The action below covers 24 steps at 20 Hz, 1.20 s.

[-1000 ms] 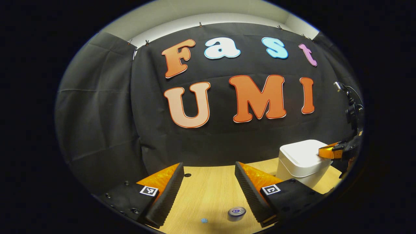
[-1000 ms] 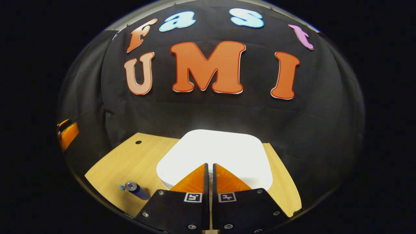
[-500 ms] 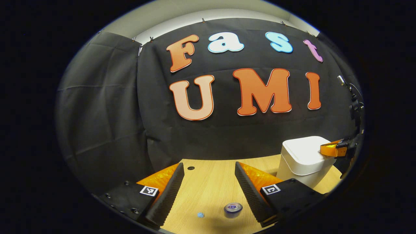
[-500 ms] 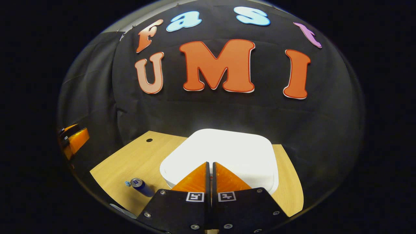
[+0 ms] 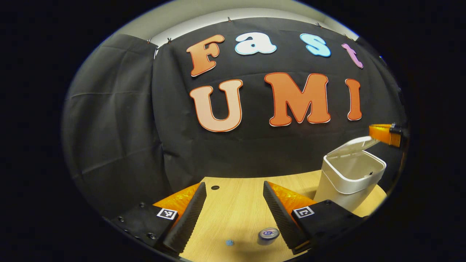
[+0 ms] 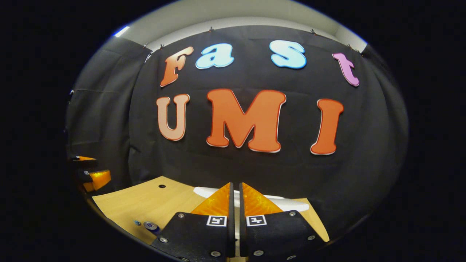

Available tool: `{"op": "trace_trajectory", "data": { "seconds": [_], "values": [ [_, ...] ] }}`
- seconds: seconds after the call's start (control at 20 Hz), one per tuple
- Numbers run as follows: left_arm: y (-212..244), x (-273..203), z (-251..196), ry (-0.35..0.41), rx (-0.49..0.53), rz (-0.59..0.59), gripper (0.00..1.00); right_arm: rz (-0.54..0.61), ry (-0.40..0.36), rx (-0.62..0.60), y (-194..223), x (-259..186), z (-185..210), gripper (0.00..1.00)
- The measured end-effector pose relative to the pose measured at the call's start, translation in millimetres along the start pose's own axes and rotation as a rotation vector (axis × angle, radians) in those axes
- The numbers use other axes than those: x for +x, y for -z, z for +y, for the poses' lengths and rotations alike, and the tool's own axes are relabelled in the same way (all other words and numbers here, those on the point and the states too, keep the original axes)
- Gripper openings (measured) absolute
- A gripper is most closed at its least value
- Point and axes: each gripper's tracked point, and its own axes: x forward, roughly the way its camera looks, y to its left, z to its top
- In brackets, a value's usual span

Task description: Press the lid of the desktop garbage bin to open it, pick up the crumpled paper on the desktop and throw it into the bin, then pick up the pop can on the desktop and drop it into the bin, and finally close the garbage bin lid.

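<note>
The white desktop bin [image 5: 346, 182] stands at the right of the wooden table, its lid [image 5: 351, 145] tilted up and the inside showing. My right gripper [image 5: 386, 133] hovers at the raised lid's front edge. In the right gripper view my right gripper [image 6: 235, 185] is shut with nothing held, the lid [image 6: 291, 204] edge-on just beyond it. My left gripper [image 5: 234, 183] is open above the table. The pop can [image 5: 268, 234] lies beside its right finger, and a small blue crumpled paper [image 5: 229, 242] sits left of the can. The can [image 6: 151, 226] and paper [image 6: 137, 222] lie low left.
A small dark hole [image 5: 215, 187] marks the light wooden table [image 5: 233, 214] near its back edge. Black cloth closes off the booth behind and to the left. My left gripper [image 6: 91, 174] appears at the far left of the right gripper view.
The bin lid has swung up from shut to open. My right gripper has risen off the lid, staying shut. The left gripper has barely shifted and stays open.
</note>
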Motion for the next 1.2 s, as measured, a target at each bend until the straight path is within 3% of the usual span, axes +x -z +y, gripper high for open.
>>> {"op": "trace_trajectory", "data": {
  "seconds": [0.1, 0.25, 0.65, 0.85, 0.95, 1.0, 1.1, 1.2],
  "values": [
    [-2.0, 14.1, 8.8, 0.021, 0.004, -0.008, 0.99, -0.049, 0.004, -0.022, -18.2, 1.4, 12.0, 0.1],
    [-1.5, 34.1, 23.3, 0.048, 0.003, -0.015, 1.0, -0.087, 0.022, -0.059, -33.4, 5.5, 30.3, 0.33],
    [43.8, 70.8, 54.8, 0.129, -0.023, 0.093, 0.99, -0.016, 0.017, -0.031, -8.1, 10.9, 80.9, 0.75],
    [82.2, 86.0, 60.9, 0.175, -0.038, 0.211, 1.0, 0.037, 0.004, -0.006, 11.6, 9.3, 104.7, 0.84],
    [102.3, 88.6, 58.8, 0.2, -0.023, 0.258, 0.96, 0.069, -0.006, -0.002, 24.7, 8.5, 117.9, 0.86],
    [113.6, 87.7, 58.5, 0.217, -0.009, 0.281, 1.0, 0.089, -0.008, 0.003, 31.6, 8.2, 123.5, 0.86],
    [137.6, 88.0, 52.1, 0.262, 0.02, 0.333, 0.96, 0.141, -0.022, 0.042, 49.8, 6.0, 139.9, 0.86],
    [159.7, 84.9, 48.9, 0.302, 0.039, 0.39, 1.0, 0.178, -0.032, 0.063, 64.9, 2.2, 154.0, 0.88]
  ]
}}
